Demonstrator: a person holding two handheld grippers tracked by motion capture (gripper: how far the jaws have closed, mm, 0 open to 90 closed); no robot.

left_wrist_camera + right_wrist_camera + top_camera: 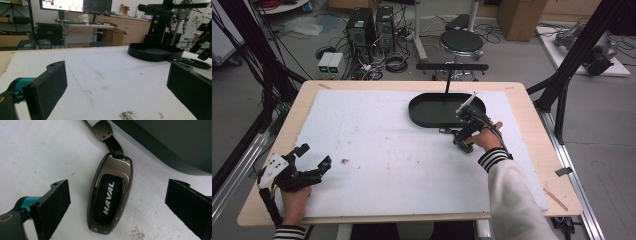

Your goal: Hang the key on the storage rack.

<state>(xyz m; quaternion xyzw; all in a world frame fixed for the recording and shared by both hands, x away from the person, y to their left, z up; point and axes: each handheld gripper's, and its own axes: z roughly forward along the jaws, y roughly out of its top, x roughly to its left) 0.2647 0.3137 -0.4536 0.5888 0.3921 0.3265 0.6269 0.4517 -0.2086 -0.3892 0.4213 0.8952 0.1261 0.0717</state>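
The right gripper (117, 202) points down at the white mat, its two black jaws standing wide apart with a car key (110, 195) lying flat between them. Neither pad touches the key. The right gripper view gives the close detail: the key is a dark, glossy metal fob with a black panel that reads HAVAL in white letters, and a short black strap (113, 146) runs from its top end to a small metal tab (102, 129). At the upper right of that view runs the dark wall of a tray (160, 147), just beside the key.

The high view adds the layout. The right gripper (458, 136) sits in the person's right hand (486, 139) at the near edge of a black oval tray (424, 116), which lies toward the far right of the white mat (377, 150). The key itself is too small to make out clearly there. The mat covers most of a light wooden table (532, 115).

The left gripper (314, 156) rests at the near left corner of the table, held in the left hand (294, 197), well apart from the tray. Its jaws are also spread, with nothing between them. The left gripper view looks level across the mat: a brownish stain (127, 115) lies close ahead, the tray (155, 53) stands farther off to the right, and a dark, flat thing that seems to be the key (196, 63) lies just in front of the tray.
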